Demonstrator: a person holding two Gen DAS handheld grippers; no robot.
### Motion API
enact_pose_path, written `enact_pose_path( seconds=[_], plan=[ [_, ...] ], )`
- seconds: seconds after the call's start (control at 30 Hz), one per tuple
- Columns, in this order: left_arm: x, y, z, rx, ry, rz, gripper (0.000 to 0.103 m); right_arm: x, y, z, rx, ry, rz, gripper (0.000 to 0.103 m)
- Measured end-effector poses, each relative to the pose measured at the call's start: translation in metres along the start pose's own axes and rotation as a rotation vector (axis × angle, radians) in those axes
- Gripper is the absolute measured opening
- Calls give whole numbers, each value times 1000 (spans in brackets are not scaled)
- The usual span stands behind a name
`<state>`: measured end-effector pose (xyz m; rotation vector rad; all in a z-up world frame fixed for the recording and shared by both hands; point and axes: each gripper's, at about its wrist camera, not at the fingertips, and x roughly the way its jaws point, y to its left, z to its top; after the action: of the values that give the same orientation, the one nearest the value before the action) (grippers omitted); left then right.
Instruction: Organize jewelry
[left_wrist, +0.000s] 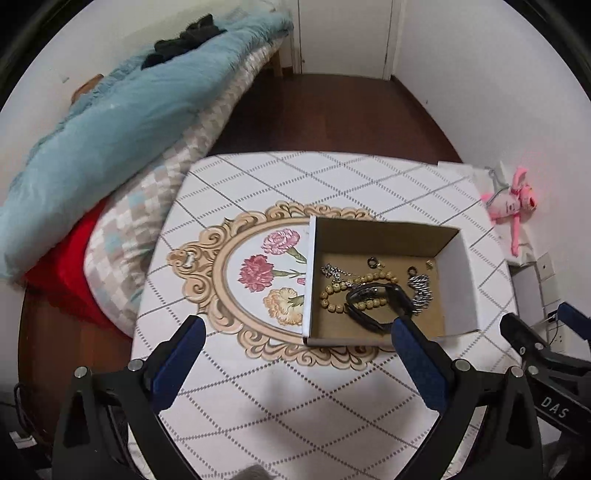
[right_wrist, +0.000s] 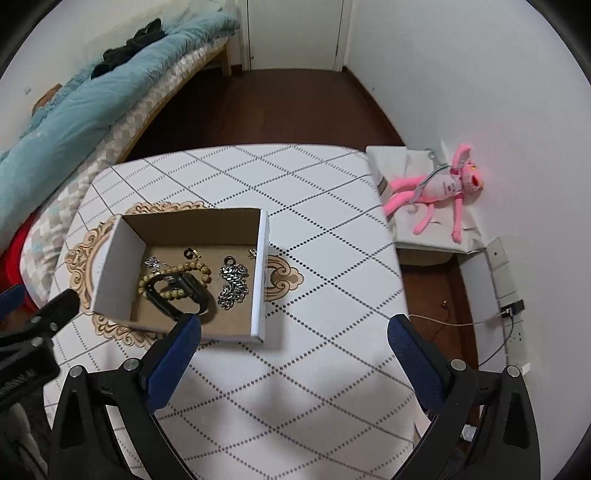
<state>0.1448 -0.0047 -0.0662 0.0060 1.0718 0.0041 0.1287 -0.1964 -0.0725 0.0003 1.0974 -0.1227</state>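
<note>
An open cardboard box (left_wrist: 458, 280) (right_wrist: 112, 266) stands on the white patterned table (left_wrist: 295, 387) (right_wrist: 325, 240). Inside lie a black wristband (left_wrist: 373, 304) (right_wrist: 177, 295), a tan bead bracelet (left_wrist: 343, 286) (right_wrist: 201, 267), a silver chain (left_wrist: 421, 291) (right_wrist: 232, 282), a thin silver necklace (left_wrist: 330, 271) (right_wrist: 153, 263) and small rings (left_wrist: 373, 262) (right_wrist: 189, 253). My left gripper (left_wrist: 297, 326) is open and empty, in front of the box's left corner. My right gripper (right_wrist: 295, 328) is open and empty, in front of the box's right corner.
A bed with a teal duvet (left_wrist: 103, 122) (right_wrist: 74, 103) lies left of the table. A pink plush toy (right_wrist: 439, 188) (left_wrist: 511, 201) lies on a low white box by the right wall. Cables and sockets (right_wrist: 506, 314) are at the right.
</note>
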Motion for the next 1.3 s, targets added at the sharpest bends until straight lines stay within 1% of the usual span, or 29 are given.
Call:
enact_pose_path(
  seconds=[0.17, 0.33, 0.53, 0.73, 0.9, 1.07, 1.3],
  plan=[
    [-54, 1, -8, 1, -91, 0, 103, -53, -2, -11, 1, -78, -5, 103],
    [-102, -1, -18, 10, -156, -19, 103, -111, -7, -18, 0, -162, -13, 103],
    [-153, -1, -34, -4, -204, -28, 103, -175, -11, -31, -1, -242, -21, 103],
    [-189, 3, -43, -17, -243, -42, 103, -220, -15, -44, 0, -289, -19, 103],
    [-206, 4, -47, -11, -269, -41, 103, -241, -18, -51, 8, -307, -11, 103],
    [-213, 6, -49, -14, -269, -38, 103, -246, -17, -55, 9, -296, 9, 103],
    [-194, 0, -41, 3, -212, -39, 103, -235, -18, -44, 11, -269, 6, 103]
  ],
)
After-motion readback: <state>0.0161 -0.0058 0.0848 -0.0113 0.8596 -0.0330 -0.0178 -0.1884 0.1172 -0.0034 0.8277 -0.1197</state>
